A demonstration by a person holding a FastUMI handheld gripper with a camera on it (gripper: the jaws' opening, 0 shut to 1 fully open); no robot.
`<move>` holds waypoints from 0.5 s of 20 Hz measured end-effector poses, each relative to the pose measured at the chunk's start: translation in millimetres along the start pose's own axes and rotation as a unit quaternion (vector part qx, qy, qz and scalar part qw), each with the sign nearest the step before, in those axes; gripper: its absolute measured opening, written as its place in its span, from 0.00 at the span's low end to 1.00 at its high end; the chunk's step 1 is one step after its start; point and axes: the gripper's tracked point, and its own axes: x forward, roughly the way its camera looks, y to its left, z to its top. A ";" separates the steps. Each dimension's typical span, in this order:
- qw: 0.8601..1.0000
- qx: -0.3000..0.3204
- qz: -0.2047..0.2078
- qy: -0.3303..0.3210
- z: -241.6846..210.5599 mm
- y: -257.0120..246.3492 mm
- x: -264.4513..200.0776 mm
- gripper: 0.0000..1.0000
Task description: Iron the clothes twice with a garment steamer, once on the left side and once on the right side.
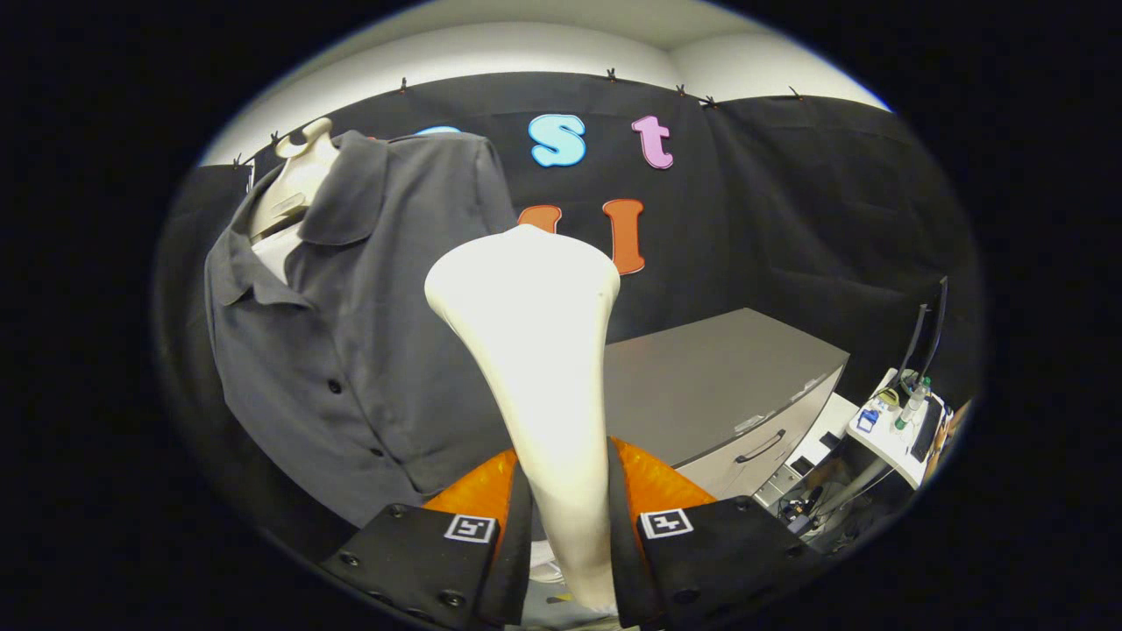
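Here, tongs (568, 491) clamping white steamer (535, 350), upright.

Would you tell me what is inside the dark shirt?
A pale mannequin shows at the open collar of the dark shirt; the shirt covers its body. The gripper is shut on the steamer, beside the shirt.

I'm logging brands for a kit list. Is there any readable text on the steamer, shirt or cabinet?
Garment steamer, clamped by the gripper with both fingers pressing it: none.
Shirt: none.
Cabinet: none.
Square tags on the fingers: coded patterns, no words.
Side table items: too small to read.
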 end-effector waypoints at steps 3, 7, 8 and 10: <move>1.000 -0.012 0.023 -0.006 0.5 43.8 -10.6 0.46; 0.999 -0.028 0.044 -0.006 0.1 80.4 -10.0 0.46; 0.999 -0.031 0.044 -0.003 -2.6 86.6 -7.5 0.46; 0.998 -0.038 0.049 0.006 -9.6 98.9 1.1 0.46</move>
